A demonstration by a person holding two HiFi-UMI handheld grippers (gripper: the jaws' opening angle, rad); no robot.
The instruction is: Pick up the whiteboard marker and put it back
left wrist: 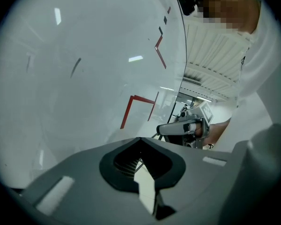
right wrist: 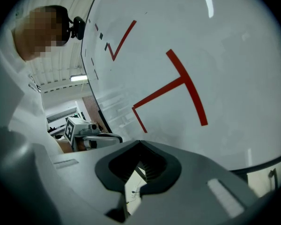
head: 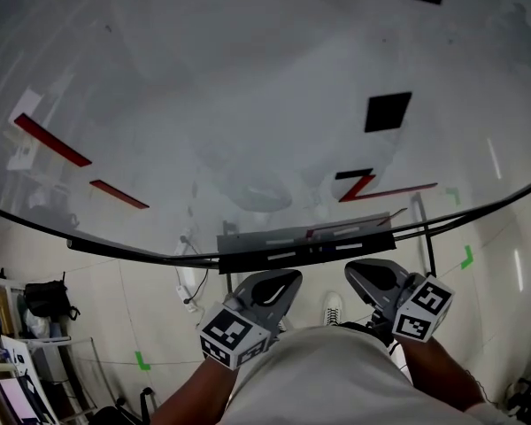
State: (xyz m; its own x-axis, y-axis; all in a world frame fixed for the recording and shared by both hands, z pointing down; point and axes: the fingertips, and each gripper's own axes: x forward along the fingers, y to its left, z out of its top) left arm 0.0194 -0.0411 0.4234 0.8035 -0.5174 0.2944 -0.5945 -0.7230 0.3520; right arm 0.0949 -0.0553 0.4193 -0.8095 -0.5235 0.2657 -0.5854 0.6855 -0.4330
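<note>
Held low against a pale shirt [head: 327, 379], the left claw [head: 283, 282] and right claw [head: 358, 268] are both pinched closed on nothing. Pickup seems not yet begun: what looks like the marker [head: 336, 231] lies in the tray [head: 265, 248] of the whiteboard [head: 248, 104], just ahead. Red strokes [head: 51, 140] and black squares [head: 388, 112] dot the board; green tape [head: 142, 359] marks the floor [head: 115, 290].

Your whiteboard [head: 248, 78] at twelve o'clock is glossy and smooth (lights mirror in it); its red tape strips [head: 51, 140] at ten o'clock look matt. The tray [head: 301, 242] beneath looks like dark matt metal. Your left gripper [head: 286, 279] and right gripper [head: 357, 269] are matt grey plastic with ribbed black pads [left wrist: 125, 165]. Your shirt [head: 327, 379] is pale cloth.
</note>
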